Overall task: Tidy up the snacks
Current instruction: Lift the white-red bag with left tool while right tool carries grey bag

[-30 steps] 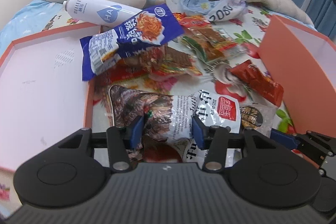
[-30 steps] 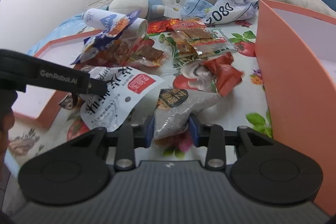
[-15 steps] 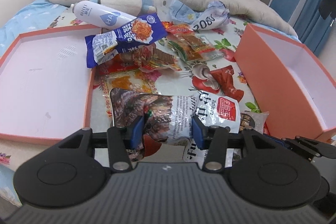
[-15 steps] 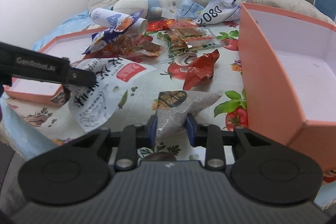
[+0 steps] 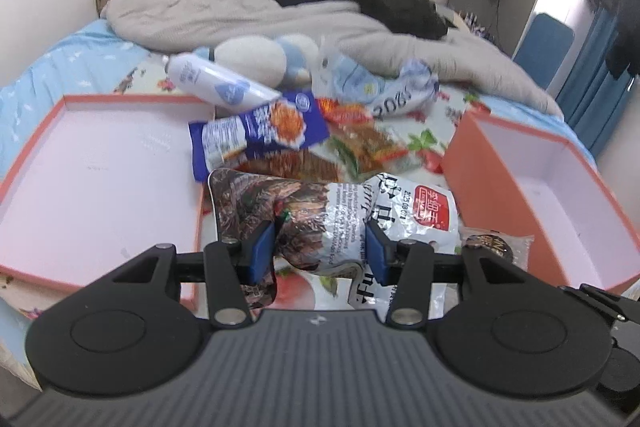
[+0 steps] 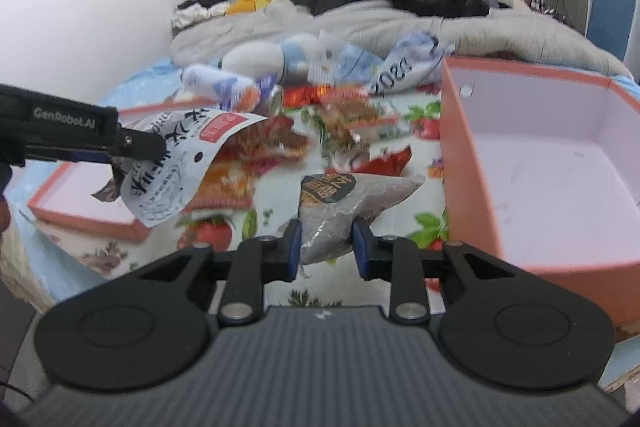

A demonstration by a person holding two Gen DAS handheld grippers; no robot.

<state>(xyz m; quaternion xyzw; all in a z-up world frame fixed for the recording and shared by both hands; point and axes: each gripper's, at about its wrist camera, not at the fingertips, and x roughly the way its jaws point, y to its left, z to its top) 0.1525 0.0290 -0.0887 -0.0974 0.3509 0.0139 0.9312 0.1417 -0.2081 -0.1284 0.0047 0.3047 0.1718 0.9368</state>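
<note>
Both claws are gripping snacks and hold them lifted above the flower-printed bed sheet (image 6: pixel 424 143). On the left gripper (image 5: pixel 320 253) the blue pads press into the crumpled middle of a large white snack bag (image 5: pixel 332 211), which bulges between them. That bag is glossy, brown and dark-patterned on its left half, white with black characters and a red square label on its right. In the right wrist view the same bag (image 6: pixel 188 155) hangs from the left claw at the left of the scene, above the near corner of the shallow pink lid (image 6: pixel 80 203).

On the right gripper (image 6: pixel 324 247) the pads pinch the near end of a small grey pouch (image 6: pixel 344 203), a clear packet of greyish contents with a dark round label in gold lettering at its far end. Its far tip sticks out to the right, toward the deep orange box (image 6: pixel 540 163), which stands open just right of it with a pale interior.

Farther off on the sheet lies the loose pile: a blue snack packet (image 5: pixel 260 131) with an orange picture, flat reddish-brown packets (image 5: pixel 304 163) beside it, a red wrapper (image 6: pixel 388 161), and a white bottle (image 5: pixel 216 83) lying on its side. Behind them are a plush toy (image 5: pixel 260 59) and a grey quilt (image 5: pixel 248 11).
</note>
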